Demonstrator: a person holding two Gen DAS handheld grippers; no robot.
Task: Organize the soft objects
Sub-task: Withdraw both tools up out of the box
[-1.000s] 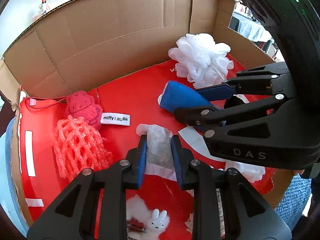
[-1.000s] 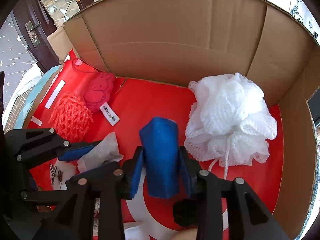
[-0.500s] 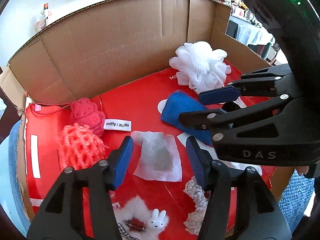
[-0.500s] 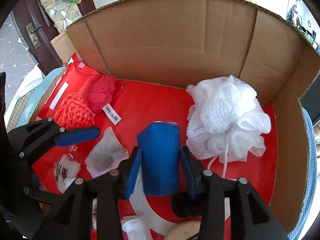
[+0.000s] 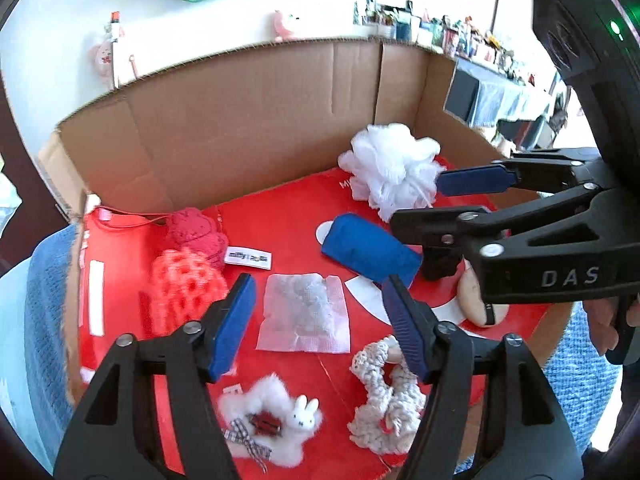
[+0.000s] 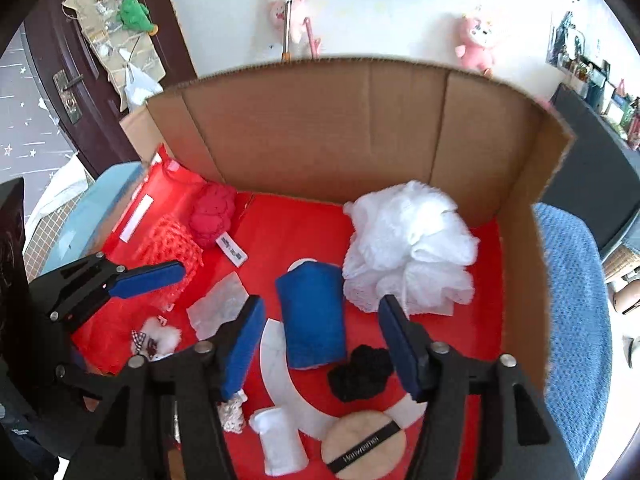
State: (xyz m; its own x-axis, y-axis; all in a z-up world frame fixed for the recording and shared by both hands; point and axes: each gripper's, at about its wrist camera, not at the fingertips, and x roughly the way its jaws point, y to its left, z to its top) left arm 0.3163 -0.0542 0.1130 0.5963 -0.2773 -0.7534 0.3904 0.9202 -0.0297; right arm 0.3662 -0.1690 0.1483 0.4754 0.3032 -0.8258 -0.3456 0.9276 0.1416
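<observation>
While both tools hang over the red mat point(image 5: 280, 220):
Left gripper point(image 5: 316, 326): jaws opening, gauze sachet point(image 5: 304, 314) lying loose below.
Right gripper point(image 6: 320, 344): jaws opening, blue pouch point(image 6: 312, 316) untouched between.

The right gripper point(image 5: 448, 200) covers part of the black knitted piece point(image 5: 440, 266) and the powder puff point(image 5: 480, 304) beyond it. Left of the left gripper point(image 5: 320, 328), the orange foam net point(image 5: 180, 288) is motion-blurred. The label's point(image 5: 248, 258) print is too small to read.
</observation>
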